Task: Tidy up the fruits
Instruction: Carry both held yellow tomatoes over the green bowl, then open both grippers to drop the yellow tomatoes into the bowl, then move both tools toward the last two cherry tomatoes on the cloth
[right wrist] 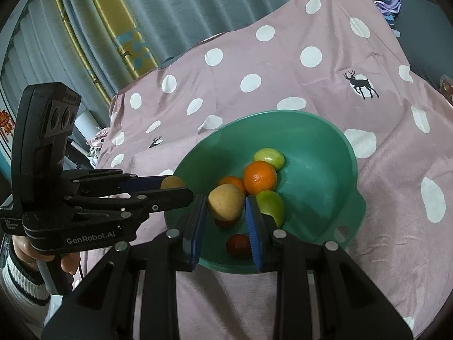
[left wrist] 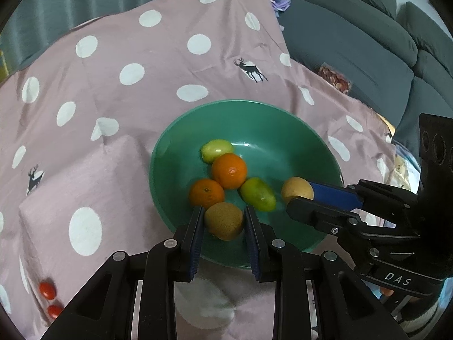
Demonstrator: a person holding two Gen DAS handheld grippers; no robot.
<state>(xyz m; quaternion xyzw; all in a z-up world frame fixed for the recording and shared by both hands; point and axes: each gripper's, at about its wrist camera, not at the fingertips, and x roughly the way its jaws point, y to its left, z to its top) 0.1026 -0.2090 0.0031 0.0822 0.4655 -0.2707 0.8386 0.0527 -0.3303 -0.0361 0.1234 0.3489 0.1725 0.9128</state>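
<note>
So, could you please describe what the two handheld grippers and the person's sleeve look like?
Both the left gripper and the right gripper are black linkage frames with silver rivets and blue ribbed finger pads. White lettering reads "GenRobot.AI" on the left and "DAS" on the right. The sleeve is white knit with dark stripes.

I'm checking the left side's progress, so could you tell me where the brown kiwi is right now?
In the left wrist view, the kiwi sits low and centre, clamped by the left gripper above the near rim of the green bowl, just in front of an orange.
</note>
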